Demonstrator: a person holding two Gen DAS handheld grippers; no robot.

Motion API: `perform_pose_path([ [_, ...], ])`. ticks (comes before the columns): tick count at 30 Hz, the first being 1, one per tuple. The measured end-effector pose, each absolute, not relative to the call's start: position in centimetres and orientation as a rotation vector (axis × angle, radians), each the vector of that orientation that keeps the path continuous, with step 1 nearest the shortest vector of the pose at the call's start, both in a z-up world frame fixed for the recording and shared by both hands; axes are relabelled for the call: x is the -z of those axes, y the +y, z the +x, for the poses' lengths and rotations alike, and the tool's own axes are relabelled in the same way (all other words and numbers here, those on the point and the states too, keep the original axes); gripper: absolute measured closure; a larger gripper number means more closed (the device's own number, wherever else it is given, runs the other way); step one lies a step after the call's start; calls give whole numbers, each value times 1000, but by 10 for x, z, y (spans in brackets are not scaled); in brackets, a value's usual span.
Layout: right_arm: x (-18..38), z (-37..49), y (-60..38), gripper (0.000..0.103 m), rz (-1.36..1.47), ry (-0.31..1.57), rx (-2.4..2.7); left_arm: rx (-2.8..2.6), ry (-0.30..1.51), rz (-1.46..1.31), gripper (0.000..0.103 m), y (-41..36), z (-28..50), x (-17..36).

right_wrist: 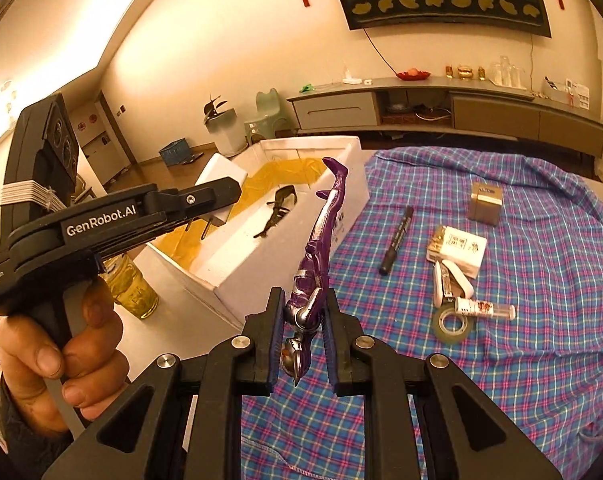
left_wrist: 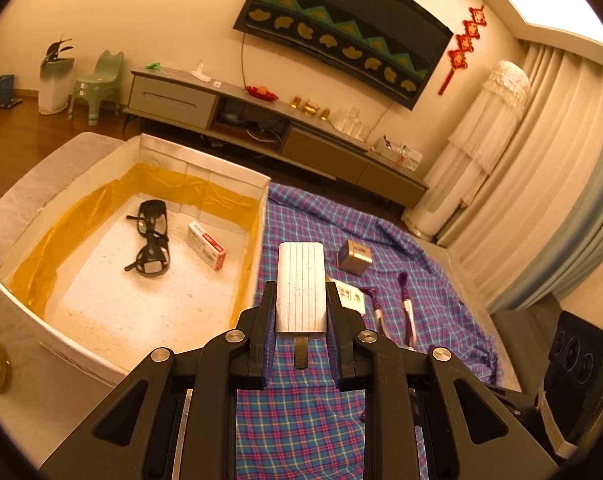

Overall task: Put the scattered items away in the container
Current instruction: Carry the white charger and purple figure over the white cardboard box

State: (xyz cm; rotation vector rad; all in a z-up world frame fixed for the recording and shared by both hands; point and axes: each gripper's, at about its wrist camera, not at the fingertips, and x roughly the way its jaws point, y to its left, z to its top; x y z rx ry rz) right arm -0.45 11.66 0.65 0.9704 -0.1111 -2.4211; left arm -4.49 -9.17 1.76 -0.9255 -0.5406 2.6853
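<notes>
On the left of the scene, a white foam box (left_wrist: 205,152) lined with yellow film holds black glasses (left_wrist: 151,238) and a small red-and-white carton (left_wrist: 206,245). Just right of it, over the plaid cloth (left_wrist: 301,420), the left gripper (left_wrist: 301,312) clamps a white ribbed plug (left_wrist: 301,288). Further right, the right gripper (right_wrist: 303,326) grasps a purple figurine (right_wrist: 321,240) above the cloth, with a marker (right_wrist: 397,240) and tape roll (right_wrist: 453,324) lying beyond.

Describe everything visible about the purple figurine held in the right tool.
The purple and silver toy figurine, glossy like moulded plastic, is clamped at its upper torso between the right tool's blue-lined jaws. Its silver-crested head points toward the camera; its legs extend up and away, feet in pointed boots. It hangs in the air above the plaid cloth, touching only the pads.
</notes>
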Motion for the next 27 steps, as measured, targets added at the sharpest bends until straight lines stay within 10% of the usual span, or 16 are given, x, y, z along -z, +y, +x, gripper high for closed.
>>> perform_pose_path([
  [27,-52,-21,63,84,827,23,2369,-2764,-650,-892,81,-148,-42,-21],
])
